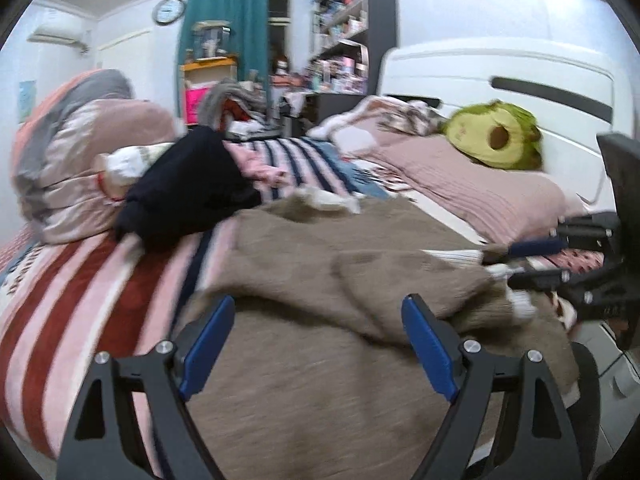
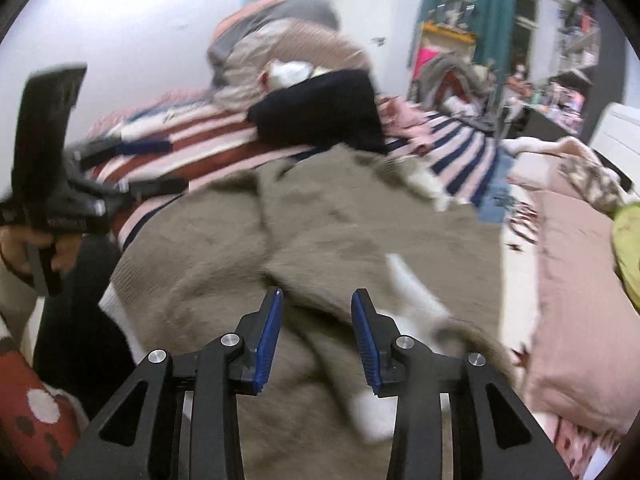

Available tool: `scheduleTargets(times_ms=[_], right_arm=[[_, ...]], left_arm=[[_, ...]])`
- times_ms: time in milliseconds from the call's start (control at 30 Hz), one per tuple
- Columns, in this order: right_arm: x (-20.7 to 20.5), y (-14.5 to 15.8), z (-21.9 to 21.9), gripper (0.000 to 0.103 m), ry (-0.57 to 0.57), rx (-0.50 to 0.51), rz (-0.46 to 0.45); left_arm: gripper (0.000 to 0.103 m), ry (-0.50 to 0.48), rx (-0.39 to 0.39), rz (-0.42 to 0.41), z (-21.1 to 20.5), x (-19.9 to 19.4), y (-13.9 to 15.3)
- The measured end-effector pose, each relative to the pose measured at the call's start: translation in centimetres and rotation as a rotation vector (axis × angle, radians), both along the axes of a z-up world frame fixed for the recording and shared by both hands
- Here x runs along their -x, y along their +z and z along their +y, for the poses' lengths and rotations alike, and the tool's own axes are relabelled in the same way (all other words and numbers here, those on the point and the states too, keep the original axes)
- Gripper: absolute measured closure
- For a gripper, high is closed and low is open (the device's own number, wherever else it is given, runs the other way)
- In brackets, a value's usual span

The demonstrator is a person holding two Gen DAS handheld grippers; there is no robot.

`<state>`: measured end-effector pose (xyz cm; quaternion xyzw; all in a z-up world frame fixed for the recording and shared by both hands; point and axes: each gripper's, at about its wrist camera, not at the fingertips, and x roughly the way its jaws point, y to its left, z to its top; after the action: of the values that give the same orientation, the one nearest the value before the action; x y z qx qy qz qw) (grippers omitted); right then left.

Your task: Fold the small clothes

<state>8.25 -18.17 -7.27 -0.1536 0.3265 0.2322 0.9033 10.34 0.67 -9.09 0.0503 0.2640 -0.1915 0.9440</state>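
A taupe knit sweater [image 1: 320, 248] [image 2: 360, 220] with white cuffs lies rumpled on the striped bed cover [image 1: 80, 288]. My left gripper [image 1: 319, 308] hovers over the sweater's near part, jaws wide open and nothing between them. In the right wrist view the left gripper [image 2: 176, 166] sits at the left over the stripes. My right gripper [image 2: 318, 296] is low over a sleeve fold beside a white cuff [image 2: 416, 308], jaws partly open, pads not pressing on cloth. In the left wrist view the right gripper [image 1: 500, 260] reaches in from the right at the sweater's edge.
A black garment [image 1: 188, 196] [image 2: 320, 116] lies behind the sweater, against a heaped quilt [image 1: 80, 152]. A pink pillow [image 1: 480, 188] and a green plush toy [image 1: 492, 140] lie by the white headboard [image 1: 480, 72]. A person's hand [image 2: 24, 248] holds the left gripper.
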Motion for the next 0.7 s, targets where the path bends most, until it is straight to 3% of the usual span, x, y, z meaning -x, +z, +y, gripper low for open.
scheduleTargets(times_ms=[367, 500, 600, 700], right_arm=[[-0.6, -0.3, -8.9, 0.068, -0.164, -0.141, -0.053], [-0.8, -1.2, -10.6, 0.068, -0.190, -0.142, -0.045], [-0.7, -1.6, -11.5, 0.068, -0.203, -0.141, -0.033], [-0.9, -2.0, -12.1, 0.068, -0.219, -0.145, -0.026]], left_arm=[[0.020, -0.254, -0.126, 0.060, -13.5, -1.8, -2.0], [0.022, -0.263, -0.091, 0.149, -14.9, -3.5, -3.2], [0.036, -0.231, -0.115, 0.163, -14.9, -4.1, -3.9], [0.070, -0.209, -0.105, 0.177, -14.2, -4.2, -4.1]])
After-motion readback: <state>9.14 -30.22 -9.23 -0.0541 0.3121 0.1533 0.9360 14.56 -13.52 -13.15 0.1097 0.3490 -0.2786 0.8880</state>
